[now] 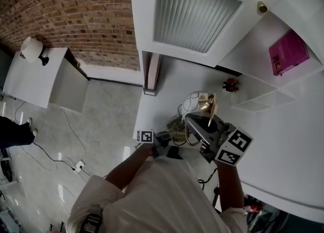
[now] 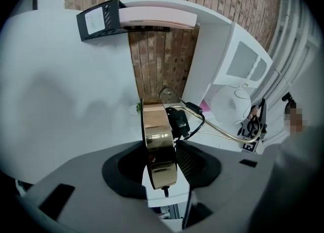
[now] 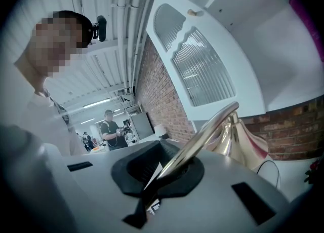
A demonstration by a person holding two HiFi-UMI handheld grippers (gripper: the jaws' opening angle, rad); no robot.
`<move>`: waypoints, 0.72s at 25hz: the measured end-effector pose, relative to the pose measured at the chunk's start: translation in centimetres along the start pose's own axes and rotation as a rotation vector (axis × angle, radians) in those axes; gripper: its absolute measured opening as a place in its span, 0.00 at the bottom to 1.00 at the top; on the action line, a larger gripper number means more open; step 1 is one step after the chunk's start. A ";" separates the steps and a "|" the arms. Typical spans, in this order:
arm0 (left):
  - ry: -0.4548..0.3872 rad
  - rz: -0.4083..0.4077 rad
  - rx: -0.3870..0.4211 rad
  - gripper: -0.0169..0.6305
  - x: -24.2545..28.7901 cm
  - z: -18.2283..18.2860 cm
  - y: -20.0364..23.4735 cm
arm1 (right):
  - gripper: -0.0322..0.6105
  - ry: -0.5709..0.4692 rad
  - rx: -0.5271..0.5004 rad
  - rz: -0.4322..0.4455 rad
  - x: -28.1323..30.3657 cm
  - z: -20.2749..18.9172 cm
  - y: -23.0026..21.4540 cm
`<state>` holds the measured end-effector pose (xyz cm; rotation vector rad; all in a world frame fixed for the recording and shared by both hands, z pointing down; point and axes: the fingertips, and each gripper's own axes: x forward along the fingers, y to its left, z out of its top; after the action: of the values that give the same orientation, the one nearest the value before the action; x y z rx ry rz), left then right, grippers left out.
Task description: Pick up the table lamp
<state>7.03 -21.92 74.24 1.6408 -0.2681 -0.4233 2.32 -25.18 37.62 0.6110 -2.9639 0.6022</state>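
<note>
A person with a two-jaw tool in each hand holds a brass table lamp (image 1: 200,106) close in front of the chest, over the near edge of a white tabletop (image 1: 283,141). An open cabinet door (image 1: 195,11) and a pink box (image 1: 287,52) lie beyond.

The left gripper (image 1: 172,140) has the lamp's round base (image 2: 158,136) between its jaws. The disc stands on edge there, with a black cord and switch (image 2: 179,120) hanging just beside it. The jaws look closed against the disc's two faces, though the dark housing hides the left contact. The right gripper (image 1: 203,131) is clamped tight on the thin curved stem (image 3: 202,136), which runs up and away from its jaws toward the flared brass fitting (image 3: 243,143).

The lamp is not upright. Its long axis runs roughly level from the left tool's base grip across to the right tool's hold on the stem, with the pale shade (image 1: 196,100) on the far side, away from the person. Both tools are on the lamp and close together — the left takes the heavy end, the right steadies the slender one.

By the look of it the pick-up is well along. Whatever comes next depends on the two hands travelling together so the stem is not levered against the base.
</note>
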 end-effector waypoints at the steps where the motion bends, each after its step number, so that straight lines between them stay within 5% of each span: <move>1: 0.003 0.003 0.004 0.30 -0.2 -0.1 -0.1 | 0.07 0.001 -0.006 0.001 0.0 0.1 0.3; 6: 0.015 0.061 0.061 0.28 -1.4 0.0 0.1 | 0.07 0.009 -0.035 0.005 -0.1 0.0 1.2; 18: -0.040 0.042 0.040 0.25 -1.4 -1.4 -0.4 | 0.07 0.035 -0.073 0.060 -1.8 -0.7 3.0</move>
<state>6.30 -20.05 74.06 1.6642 -0.3416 -0.4215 2.74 -21.68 36.98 0.5023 -2.9652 0.5003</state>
